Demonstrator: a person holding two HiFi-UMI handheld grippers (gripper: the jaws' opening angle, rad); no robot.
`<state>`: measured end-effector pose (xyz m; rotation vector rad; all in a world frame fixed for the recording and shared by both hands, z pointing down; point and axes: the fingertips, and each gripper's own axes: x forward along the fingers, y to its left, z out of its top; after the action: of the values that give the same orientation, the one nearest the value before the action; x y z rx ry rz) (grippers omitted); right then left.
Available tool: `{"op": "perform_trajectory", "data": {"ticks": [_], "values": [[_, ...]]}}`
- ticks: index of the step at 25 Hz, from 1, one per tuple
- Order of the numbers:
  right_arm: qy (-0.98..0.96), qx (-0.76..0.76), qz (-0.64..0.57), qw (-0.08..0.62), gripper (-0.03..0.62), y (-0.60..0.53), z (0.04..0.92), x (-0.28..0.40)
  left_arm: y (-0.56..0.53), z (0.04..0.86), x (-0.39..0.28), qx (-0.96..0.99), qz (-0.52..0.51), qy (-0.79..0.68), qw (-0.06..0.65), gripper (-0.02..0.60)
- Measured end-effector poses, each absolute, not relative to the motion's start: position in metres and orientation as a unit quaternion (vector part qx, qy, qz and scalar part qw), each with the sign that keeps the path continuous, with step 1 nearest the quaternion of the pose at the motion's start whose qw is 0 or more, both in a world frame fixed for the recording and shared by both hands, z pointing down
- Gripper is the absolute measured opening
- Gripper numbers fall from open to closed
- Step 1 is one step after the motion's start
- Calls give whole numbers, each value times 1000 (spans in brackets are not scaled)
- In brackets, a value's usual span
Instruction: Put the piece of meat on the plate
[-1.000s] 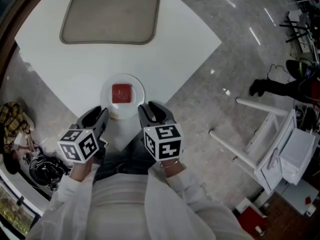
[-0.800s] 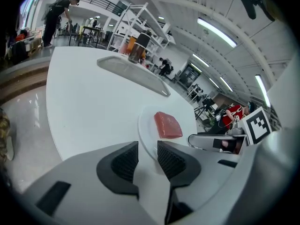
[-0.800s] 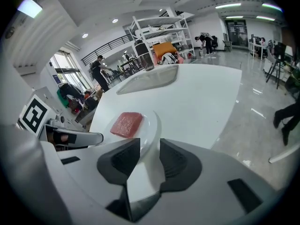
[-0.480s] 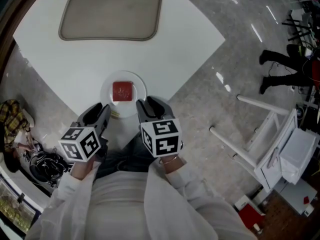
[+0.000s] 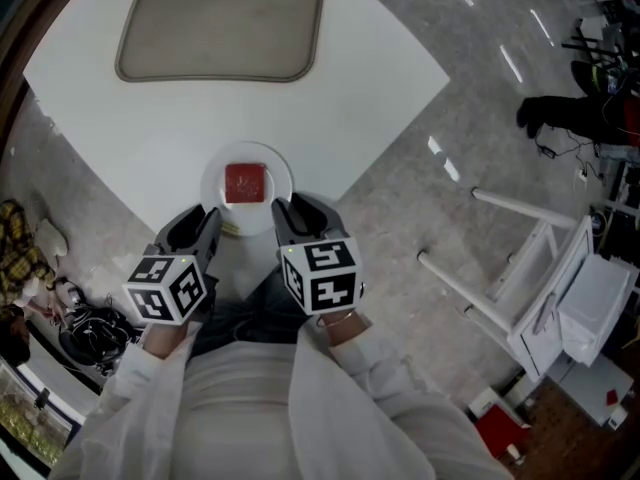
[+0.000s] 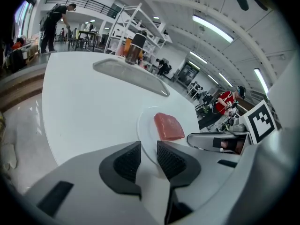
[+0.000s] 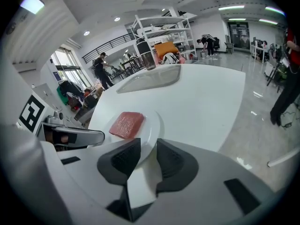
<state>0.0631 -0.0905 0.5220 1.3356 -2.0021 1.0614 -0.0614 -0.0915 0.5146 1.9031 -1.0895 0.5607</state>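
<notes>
The left gripper [image 5: 200, 230] sits close to the person's body. Its jaws are a little apart, with nothing between them. It has hardly moved in the last second; only its marker cube has turned a bit. Just ahead of it and a little to its right is the white plate [image 5: 209, 190], at the near tip of the white table [image 5: 380, 78]. The red piece of meat [image 5: 244, 183] lies flat in the middle of the plate and has stayed there. The right gripper [image 5: 297, 218] sits just behind the plate's right side. Its jaws are also a little apart and empty, and it has stayed put too. Nothing touches the meat. So I think the job is done and both grippers are just resting.
</notes>
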Motion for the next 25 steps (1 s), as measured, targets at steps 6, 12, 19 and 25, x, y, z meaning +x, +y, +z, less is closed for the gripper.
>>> {"op": "perform_trajectory", "data": {"ticks": [6,12,19,25], "values": [[-728,497,393,262,112,-90,523,65,-92,516,-61,763,228,-430,426,107],[-724,508,392,253,110,-90,518,65,-95,511,-60,771,232,-424,414,107],[-727,518,379,242,110,-93,507,57,-100,501,-68,785,225,-423,394,107],[-731,529,362,234,110,-101,495,48,-110,490,-77,796,219,-421,377,106]]}}
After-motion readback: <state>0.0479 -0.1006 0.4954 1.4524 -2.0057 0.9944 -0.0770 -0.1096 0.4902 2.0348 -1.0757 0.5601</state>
